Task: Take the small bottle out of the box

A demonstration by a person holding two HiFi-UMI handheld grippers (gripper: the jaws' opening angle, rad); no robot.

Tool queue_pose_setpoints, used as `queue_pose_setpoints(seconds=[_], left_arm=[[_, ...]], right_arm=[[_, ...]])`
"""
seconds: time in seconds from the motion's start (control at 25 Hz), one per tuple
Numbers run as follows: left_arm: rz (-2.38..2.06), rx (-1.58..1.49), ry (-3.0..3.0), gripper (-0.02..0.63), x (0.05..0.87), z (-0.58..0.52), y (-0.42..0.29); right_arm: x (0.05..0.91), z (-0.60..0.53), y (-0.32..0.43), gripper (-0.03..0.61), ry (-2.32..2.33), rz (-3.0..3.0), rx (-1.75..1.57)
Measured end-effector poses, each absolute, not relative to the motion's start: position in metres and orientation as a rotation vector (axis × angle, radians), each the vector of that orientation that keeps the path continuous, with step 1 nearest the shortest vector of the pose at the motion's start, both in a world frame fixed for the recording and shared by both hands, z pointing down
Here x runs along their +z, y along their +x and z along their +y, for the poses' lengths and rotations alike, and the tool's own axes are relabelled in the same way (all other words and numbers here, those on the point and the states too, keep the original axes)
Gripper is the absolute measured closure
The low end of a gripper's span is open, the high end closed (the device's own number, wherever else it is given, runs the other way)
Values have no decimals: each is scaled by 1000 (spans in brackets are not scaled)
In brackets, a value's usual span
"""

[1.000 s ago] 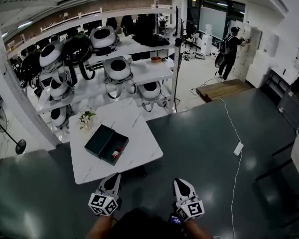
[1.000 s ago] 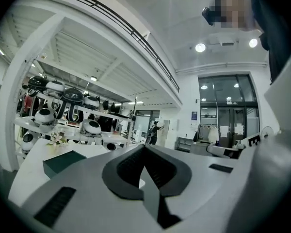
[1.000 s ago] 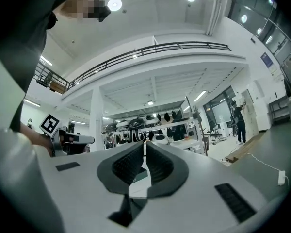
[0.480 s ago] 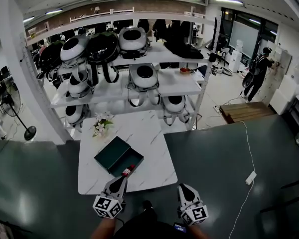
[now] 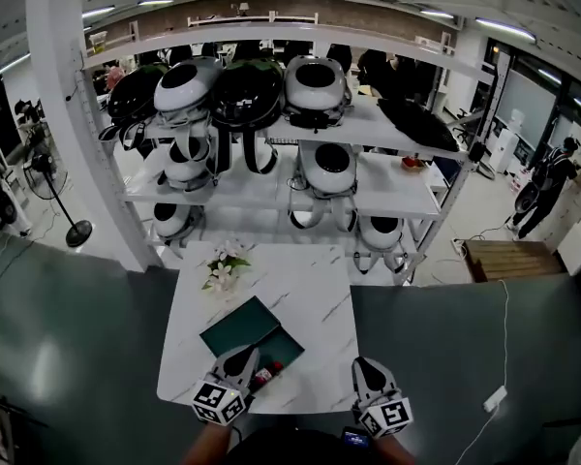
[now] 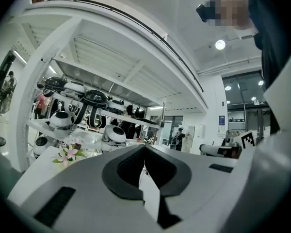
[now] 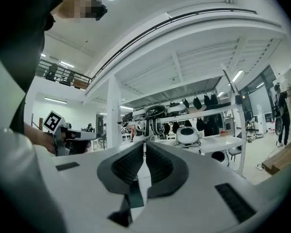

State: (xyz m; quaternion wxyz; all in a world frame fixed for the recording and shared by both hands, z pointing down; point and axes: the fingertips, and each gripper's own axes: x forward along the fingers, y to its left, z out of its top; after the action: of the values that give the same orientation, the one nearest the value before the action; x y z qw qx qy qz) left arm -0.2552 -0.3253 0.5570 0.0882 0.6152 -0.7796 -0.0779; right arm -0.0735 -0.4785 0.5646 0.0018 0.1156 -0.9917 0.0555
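An open dark green box [image 5: 242, 327] lies near the front of the white marble table [image 5: 310, 298]. The small bottle [image 5: 264, 377], red with a pale cap, lies in the box's front tray. In the head view my left gripper [image 5: 244, 355] reaches over the table's near edge, its tips at the box's front, just left of the bottle. The left gripper view shows it [image 6: 144, 147] with jaws meeting and nothing between them. My right gripper [image 5: 360, 364] hangs at the table's front right corner. Its jaws [image 7: 144, 143] also touch at the tips, holding nothing.
A small bunch of flowers [image 5: 223, 269] stands on the table behind the box. Behind the table, white shelving [image 5: 271, 187] holds black and white helmets. A white pillar [image 5: 77, 134] and a fan [image 5: 76, 231] stand at left. A power strip [image 5: 495, 396] lies on the floor at right.
The table has come much closer and now sits straight ahead. Both grippers have moved forward to its near edge, the left one up to the box. Both stay shut.
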Motion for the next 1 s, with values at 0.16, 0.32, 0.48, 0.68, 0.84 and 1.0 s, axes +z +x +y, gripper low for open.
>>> queue_pose_setpoints(seconds=[0.16,0.32,0.48,0.68,0.84,1.0], left_arm=[[-2329,-239,1788,598,570,-333,-285],[-2342,-214,1729,598,578,-331,-301],[-2344,-153,1660,597,592,-322,-312],[-2292,-47,1560,597,620,-311,-316],[-2193,78,1533,527,645,-324,-325],[-1906,362,1586,489,691,-337,-303]], right_arm=[[564,-491,-112,537,294,-3101,124],[575,-501,-137,537,225,-3073,128],[595,-511,-157,537,170,-3035,161],[614,-519,-167,537,85,-3015,236],[632,-541,-183,537,12,-2985,257],[651,-559,-187,537,-19,-2937,315]])
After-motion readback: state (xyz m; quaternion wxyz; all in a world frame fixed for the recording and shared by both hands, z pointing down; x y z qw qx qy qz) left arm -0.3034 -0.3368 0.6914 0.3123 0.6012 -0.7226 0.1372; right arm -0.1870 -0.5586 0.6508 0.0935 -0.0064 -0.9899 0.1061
